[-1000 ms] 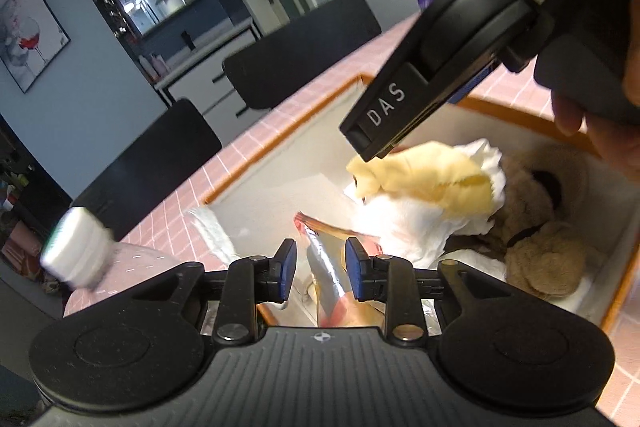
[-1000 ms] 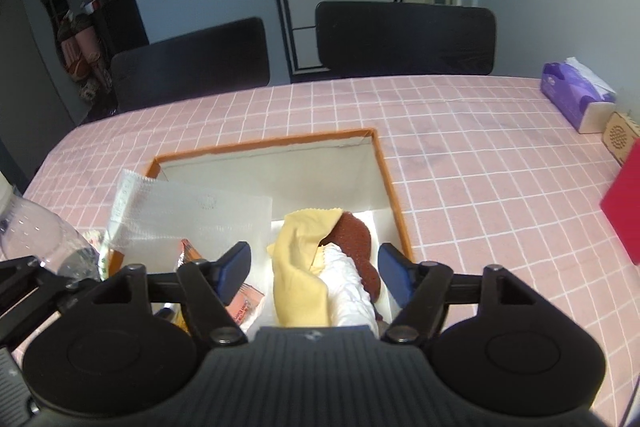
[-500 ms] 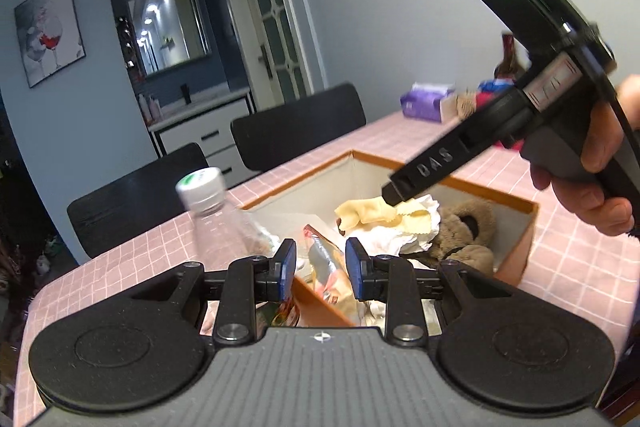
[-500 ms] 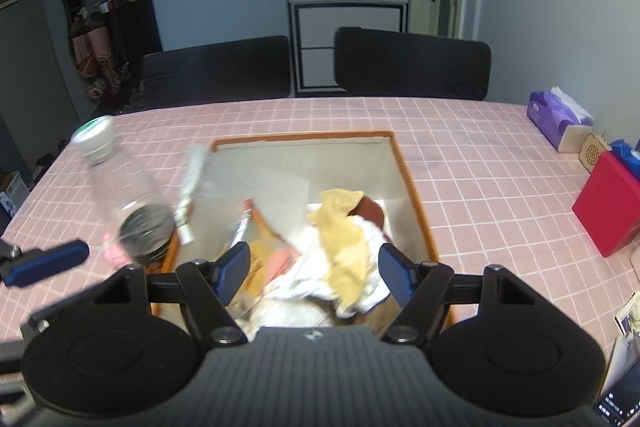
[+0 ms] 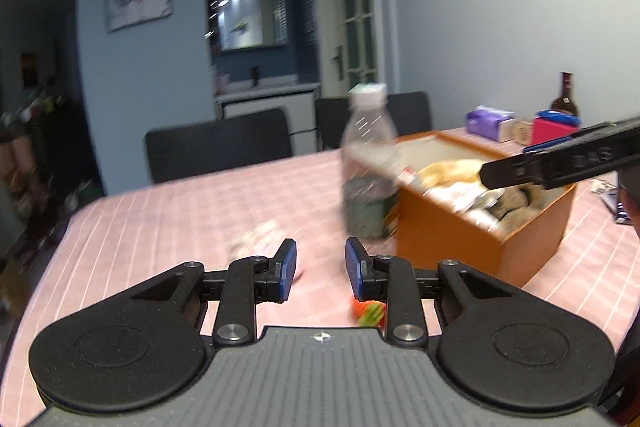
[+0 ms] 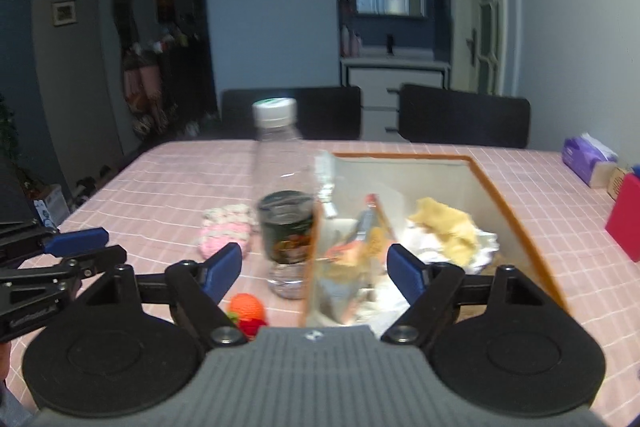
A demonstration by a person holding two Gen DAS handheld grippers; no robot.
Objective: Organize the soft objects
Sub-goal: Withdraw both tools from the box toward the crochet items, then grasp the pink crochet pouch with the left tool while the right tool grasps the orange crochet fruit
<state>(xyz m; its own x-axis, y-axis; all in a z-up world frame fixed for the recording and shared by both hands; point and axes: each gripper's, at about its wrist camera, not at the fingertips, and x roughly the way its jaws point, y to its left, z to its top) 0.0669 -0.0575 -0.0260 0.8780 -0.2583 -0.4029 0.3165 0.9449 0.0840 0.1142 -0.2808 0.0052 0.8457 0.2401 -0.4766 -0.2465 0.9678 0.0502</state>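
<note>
An orange box [image 6: 500, 195] on the pink checked table holds a yellow cloth [image 6: 444, 227], white cloth, a snack packet [image 6: 360, 239] and a brown plush [image 5: 516, 203]. A clear bottle [image 6: 280, 207] stands at the box's left wall. On the table left of it lie a pink knitted piece [image 6: 228, 231] and an orange knitted toy [image 6: 246, 307]. My right gripper [image 6: 314, 269] hangs in front of the box's near corner, jaws opening, gripping nothing. My left gripper [image 5: 320, 273] is open and empty, low over the table before the bottle [image 5: 368, 167].
A purple tissue pack [image 6: 588, 163] and a red box [image 6: 624, 223] stand at the table's right side, with a dark bottle [image 5: 564, 103] behind them. Black chairs [image 6: 464, 115] line the far edge. Bare tablecloth [image 5: 160, 219] stretches left of the bottle.
Both grippers have drawn back from above the box to the near side of the table. The bottle now stands ahead of them. The right jaws have spread wider.
</note>
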